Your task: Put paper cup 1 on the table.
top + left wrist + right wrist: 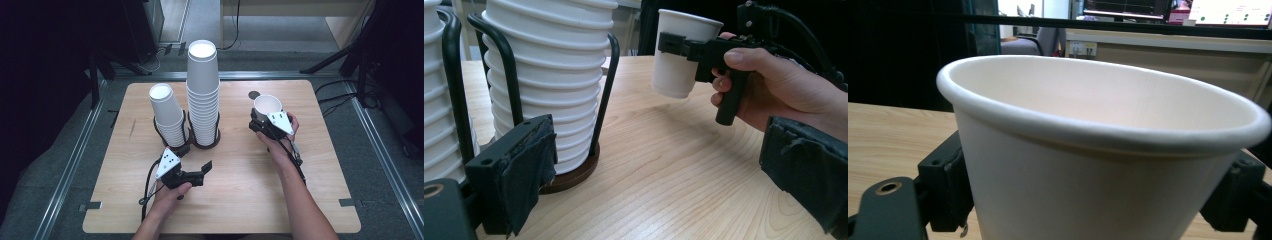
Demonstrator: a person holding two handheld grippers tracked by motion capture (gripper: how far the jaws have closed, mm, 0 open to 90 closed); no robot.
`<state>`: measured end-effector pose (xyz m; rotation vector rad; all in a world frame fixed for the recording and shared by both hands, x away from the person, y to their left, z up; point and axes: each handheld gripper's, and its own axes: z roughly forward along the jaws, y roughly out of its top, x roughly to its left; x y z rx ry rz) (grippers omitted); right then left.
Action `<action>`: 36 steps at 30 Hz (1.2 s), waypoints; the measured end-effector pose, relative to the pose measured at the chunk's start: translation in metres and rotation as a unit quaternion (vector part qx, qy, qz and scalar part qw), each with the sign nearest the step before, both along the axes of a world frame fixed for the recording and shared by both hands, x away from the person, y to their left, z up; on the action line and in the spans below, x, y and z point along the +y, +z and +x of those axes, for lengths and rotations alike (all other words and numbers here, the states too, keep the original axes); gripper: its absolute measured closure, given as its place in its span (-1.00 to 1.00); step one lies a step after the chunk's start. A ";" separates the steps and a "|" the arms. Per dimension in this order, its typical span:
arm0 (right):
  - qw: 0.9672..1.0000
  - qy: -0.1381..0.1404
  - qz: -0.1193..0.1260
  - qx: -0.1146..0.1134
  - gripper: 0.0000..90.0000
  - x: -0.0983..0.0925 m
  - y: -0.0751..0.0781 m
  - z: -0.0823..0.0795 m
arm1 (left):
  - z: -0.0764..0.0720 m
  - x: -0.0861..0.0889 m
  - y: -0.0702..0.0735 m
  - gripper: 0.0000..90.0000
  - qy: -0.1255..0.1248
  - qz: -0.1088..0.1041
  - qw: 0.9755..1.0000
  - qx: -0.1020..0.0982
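Cup stacks (pixel 203 95) in wire holders, table (pixel 240 200)

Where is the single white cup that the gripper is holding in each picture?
High view: the single cup is right of centre, clamped in the right gripper.
Left gripper view: top middle, held above the table.
Right gripper view: close up, between the two jaws.
Shared landmark: the wooden table.

No text, label, brand or number is readable; the paper cups (pixel 203 75) are plain white.
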<state>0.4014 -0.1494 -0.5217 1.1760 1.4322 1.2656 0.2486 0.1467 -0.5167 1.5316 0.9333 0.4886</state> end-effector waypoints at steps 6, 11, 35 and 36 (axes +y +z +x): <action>1.000 -0.011 -0.012 0.010 -0.70 -0.003 -0.004 0.008 | 0.001 0.002 0.001 -0.95 0.003 0.000 1.000 0.001; 0.999 -0.011 -0.029 0.016 -0.70 -0.002 -0.009 0.013 | 0.002 0.002 -0.001 -0.95 0.009 0.007 1.000 0.007; 0.998 -0.005 -0.023 0.052 -0.72 -0.015 -0.021 0.013 | 0.002 0.002 -0.001 -0.95 0.021 0.020 1.000 0.010; 0.998 -0.002 -0.019 0.054 -0.73 -0.016 -0.022 0.011 | 0.002 0.001 -0.001 -0.95 0.020 0.020 1.000 0.010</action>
